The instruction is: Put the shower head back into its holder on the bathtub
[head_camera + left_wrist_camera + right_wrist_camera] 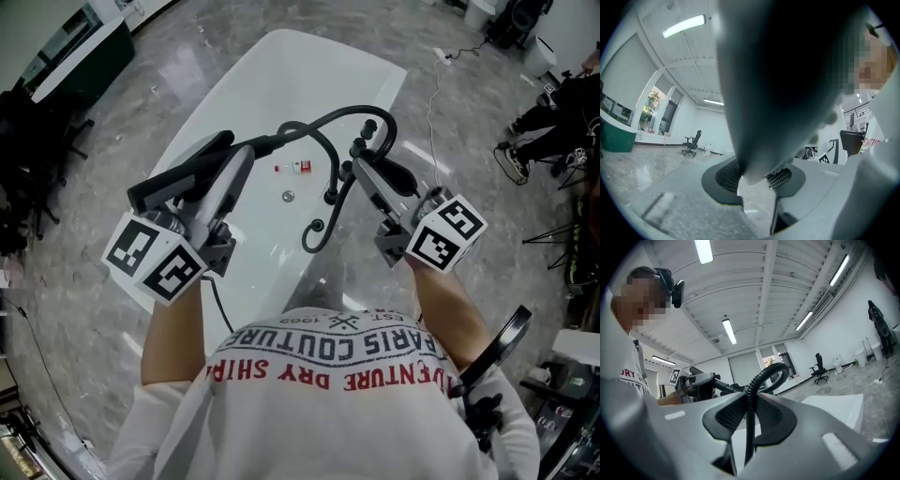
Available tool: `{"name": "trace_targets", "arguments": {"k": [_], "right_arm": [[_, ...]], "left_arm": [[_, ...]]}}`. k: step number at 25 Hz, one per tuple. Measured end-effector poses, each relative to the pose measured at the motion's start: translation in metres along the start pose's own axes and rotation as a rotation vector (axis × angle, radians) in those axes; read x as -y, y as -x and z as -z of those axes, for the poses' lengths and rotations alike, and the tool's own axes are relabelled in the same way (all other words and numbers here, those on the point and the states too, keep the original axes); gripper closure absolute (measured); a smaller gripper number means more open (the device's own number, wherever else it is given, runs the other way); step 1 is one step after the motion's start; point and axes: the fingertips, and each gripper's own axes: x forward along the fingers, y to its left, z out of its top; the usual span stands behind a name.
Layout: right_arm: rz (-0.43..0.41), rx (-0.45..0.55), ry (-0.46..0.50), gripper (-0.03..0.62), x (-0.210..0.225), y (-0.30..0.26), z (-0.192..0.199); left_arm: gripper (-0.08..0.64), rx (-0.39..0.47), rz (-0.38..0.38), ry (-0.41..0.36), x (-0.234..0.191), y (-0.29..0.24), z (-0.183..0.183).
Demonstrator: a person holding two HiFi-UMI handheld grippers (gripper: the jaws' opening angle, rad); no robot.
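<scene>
I stand at the near end of a white bathtub (234,94). My left gripper (242,161) is shut on the black shower head (178,183), which fills the left gripper view as a dark bulk (787,84) between the pads (726,176). From the head a black ribbed hose (328,120) arches to the right and hangs in a loop over the tub. My right gripper (361,171) is shut on that hose (749,399), which runs upright between its pads (726,416). Both grippers point level, side by side above the tub. I cannot make out the holder.
A small red and white item (298,167) and the drain (288,196) lie on the tub floor. A green counter (80,42) stands at the far left. A person (562,103) sits at the far right, and a white cable (434,94) trails on the marble floor.
</scene>
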Motion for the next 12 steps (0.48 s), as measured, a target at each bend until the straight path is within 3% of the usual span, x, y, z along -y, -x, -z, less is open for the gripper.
{"name": "trace_targets", "arguments": {"k": [7, 12], "right_arm": [[0.023, 0.069, 0.085, 0.526, 0.009, -0.003, -0.034], [0.070, 0.040, 0.166, 0.526, 0.019, -0.016, -0.041]], "left_arm": [[0.423, 0.010, 0.010, -0.011, -0.001, -0.002, -0.001], [0.423, -0.006, 0.026, 0.002, -0.012, -0.011, -0.004]]}}
